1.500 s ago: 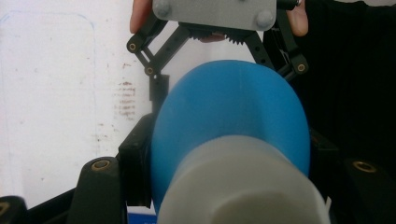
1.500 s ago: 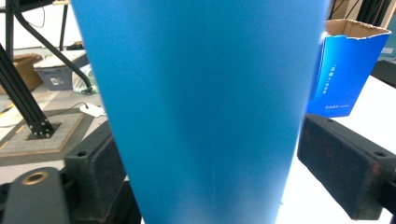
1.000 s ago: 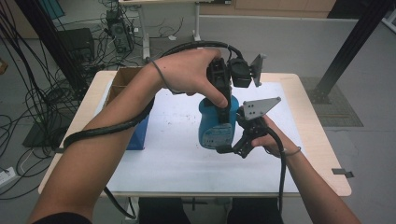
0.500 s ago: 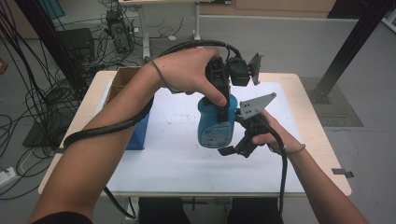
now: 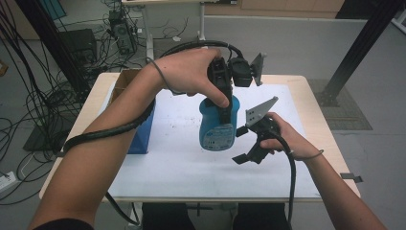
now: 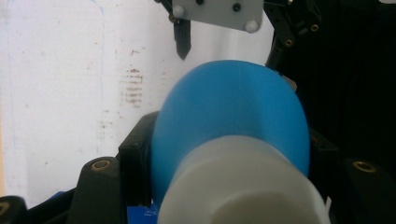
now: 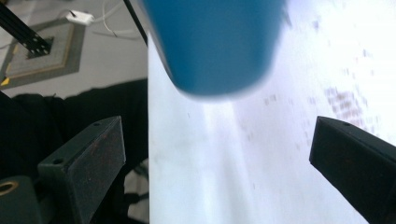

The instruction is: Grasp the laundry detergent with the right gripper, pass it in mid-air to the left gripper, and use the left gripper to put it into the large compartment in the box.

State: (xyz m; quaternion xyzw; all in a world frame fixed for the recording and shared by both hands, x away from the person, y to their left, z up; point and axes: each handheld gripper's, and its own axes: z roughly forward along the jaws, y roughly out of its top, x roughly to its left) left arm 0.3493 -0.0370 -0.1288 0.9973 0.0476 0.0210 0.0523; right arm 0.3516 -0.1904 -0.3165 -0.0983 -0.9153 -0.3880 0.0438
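A blue bottle (image 5: 218,129) with a white cap (image 6: 247,186) hangs above the white sheet, cap end up. My left gripper (image 5: 223,111) points down and is shut on the bottle's upper part. In the left gripper view the bottle (image 6: 233,107) sits between the two black jaws of the left gripper (image 6: 229,154). My right gripper (image 5: 242,144) stands open just right of the bottle's lower end, jaws turned toward it and apart from it. In the right gripper view the bottle's base (image 7: 215,42) is ahead of the wide-open right gripper (image 7: 233,154). The left gripper view also catches the right gripper (image 6: 233,37) beyond the bottle.
A white sheet (image 5: 167,158) covers most of the wooden table (image 5: 321,124). A blue box (image 5: 143,129) stands at the sheet's left edge, with an open cardboard box (image 5: 125,81) behind it. Cables trail from both grippers across the forearms.
The right gripper has edged slightly left toward the bottle. The left hand and the bottle have stayed where they were.
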